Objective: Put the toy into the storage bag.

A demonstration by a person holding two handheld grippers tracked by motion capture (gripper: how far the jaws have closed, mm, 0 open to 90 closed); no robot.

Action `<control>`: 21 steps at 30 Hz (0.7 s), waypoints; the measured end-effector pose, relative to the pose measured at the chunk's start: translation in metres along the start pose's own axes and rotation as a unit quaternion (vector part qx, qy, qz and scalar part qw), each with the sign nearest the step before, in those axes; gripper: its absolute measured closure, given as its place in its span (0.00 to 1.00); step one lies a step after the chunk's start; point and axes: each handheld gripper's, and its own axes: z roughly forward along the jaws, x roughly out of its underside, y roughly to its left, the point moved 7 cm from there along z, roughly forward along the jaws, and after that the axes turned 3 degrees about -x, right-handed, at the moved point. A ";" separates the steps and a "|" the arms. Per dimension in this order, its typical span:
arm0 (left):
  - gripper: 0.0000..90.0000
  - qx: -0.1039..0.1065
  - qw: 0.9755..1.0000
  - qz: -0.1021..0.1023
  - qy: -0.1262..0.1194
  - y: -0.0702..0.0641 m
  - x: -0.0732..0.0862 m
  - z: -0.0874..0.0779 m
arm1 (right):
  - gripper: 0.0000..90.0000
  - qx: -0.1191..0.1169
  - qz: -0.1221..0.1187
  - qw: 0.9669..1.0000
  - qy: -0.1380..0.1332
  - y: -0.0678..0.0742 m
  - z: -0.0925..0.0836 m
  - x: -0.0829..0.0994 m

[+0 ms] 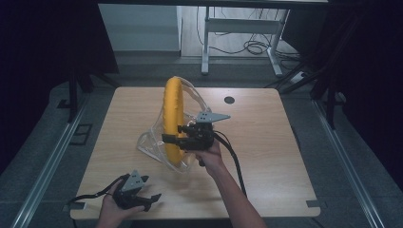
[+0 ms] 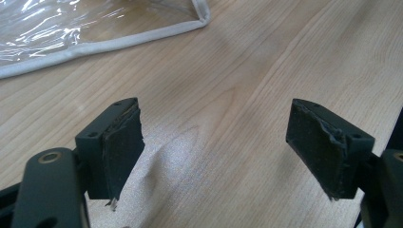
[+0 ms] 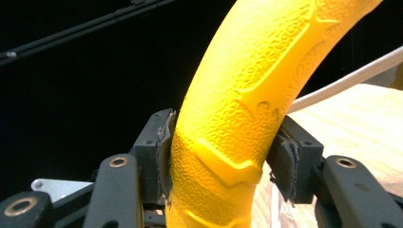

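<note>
Gripping a yellow ring (image 1: 173,121) that stands upright on edge at the centre of the frame, half inside a clear bag (image 1: 151,140) on the surface (image 1: 266,152), the right tool (image 1: 174,135) clamps its lower rim from the right, while the left tool (image 1: 151,200) rests spread wide and empty at lower left.

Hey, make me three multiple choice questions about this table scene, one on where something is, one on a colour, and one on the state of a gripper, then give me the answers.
1. Where does the left gripper sit?
A. near the table's front edge
B. on the ring
C. beside the dark round hole

2. What colour is the ring?
A. blue
B. yellow
C. red

3. How do the right gripper's jaws stand?
A. wide open over bare wood
B. on either side of the ring
C. closed on a cable

Answers: 1 A, the high view shows it low on the table by the person's hand. 2 B, yellow in both views. 3 B, the right gripper view shows a pad against each side of the ring.
</note>
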 end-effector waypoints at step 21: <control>0.22 0.001 1.000 0.001 0.002 -0.001 0.000 0.000 | 0.35 0.066 -0.030 0.996 -0.055 0.001 -0.020 -0.008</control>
